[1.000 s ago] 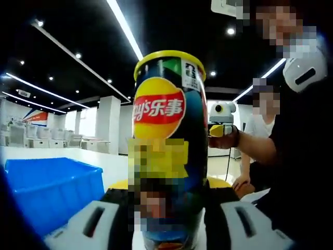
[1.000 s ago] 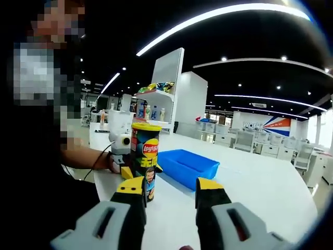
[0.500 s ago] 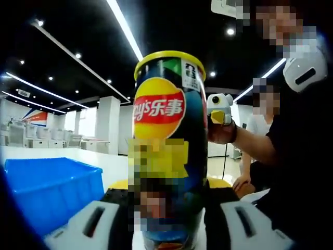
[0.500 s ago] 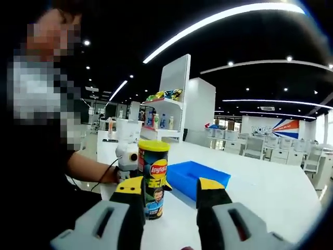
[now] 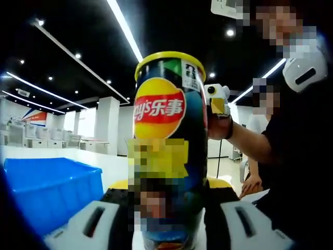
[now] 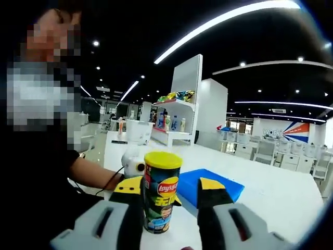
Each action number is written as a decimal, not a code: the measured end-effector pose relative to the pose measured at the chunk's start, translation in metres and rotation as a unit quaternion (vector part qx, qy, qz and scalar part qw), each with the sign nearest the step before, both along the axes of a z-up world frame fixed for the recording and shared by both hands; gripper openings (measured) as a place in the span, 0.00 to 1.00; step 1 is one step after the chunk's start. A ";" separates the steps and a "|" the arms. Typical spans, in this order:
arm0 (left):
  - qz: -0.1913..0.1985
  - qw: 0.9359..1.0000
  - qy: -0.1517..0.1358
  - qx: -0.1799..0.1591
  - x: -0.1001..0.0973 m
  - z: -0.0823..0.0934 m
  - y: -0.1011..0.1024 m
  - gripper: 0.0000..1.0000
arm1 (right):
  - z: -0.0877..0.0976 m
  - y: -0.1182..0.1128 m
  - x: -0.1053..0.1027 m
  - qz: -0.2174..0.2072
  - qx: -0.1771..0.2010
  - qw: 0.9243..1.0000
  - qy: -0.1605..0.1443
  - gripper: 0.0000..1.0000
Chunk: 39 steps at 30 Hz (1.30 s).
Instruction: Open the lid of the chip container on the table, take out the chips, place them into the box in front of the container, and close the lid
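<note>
While left claw [image 5: 169, 195] still clamps chip container [image 5: 169, 151], spread right claw [image 6: 169, 190] nearer, higher.

The chip container [image 6: 161, 198] stands upright on the white counter [image 6: 270, 195], its yellow lid [image 6: 163, 159] uncovered from above. At its lower half the left gripper [image 5: 167, 200] closes the way in, 1 of its fingers [image 5: 119, 200] against each side of the can. Just behind it the blue box [image 6: 210, 183] lies open-topped, its inside free to enter from above. The right gripper [image 6: 170, 194] faces the can with its fingers apart; past the box the counter runs bare to the right. A person's forearm [image 6: 93, 173] blocks the left side.
</note>
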<state>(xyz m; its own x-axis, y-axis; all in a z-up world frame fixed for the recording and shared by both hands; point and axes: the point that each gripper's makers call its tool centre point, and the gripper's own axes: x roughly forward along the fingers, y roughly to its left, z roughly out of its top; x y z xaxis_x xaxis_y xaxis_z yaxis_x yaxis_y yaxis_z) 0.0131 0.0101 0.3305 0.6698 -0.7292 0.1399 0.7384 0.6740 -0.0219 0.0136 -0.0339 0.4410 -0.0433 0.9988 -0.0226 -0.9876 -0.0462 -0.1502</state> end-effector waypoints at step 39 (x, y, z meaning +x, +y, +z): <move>-0.005 1.000 -0.008 -0.013 -0.001 0.001 0.000 0.51 | 0.008 0.071 -0.025 0.068 -0.007 0.997 -0.017 0.47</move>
<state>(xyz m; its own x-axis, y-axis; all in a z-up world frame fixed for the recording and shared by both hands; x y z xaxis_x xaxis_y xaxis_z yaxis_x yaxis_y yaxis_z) 0.0125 0.0105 0.3313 0.6603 -0.7316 0.1695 0.7452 0.6662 -0.0275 -0.0115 0.0371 0.4489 -0.1778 0.9832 -0.0405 -0.9661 -0.1823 -0.1827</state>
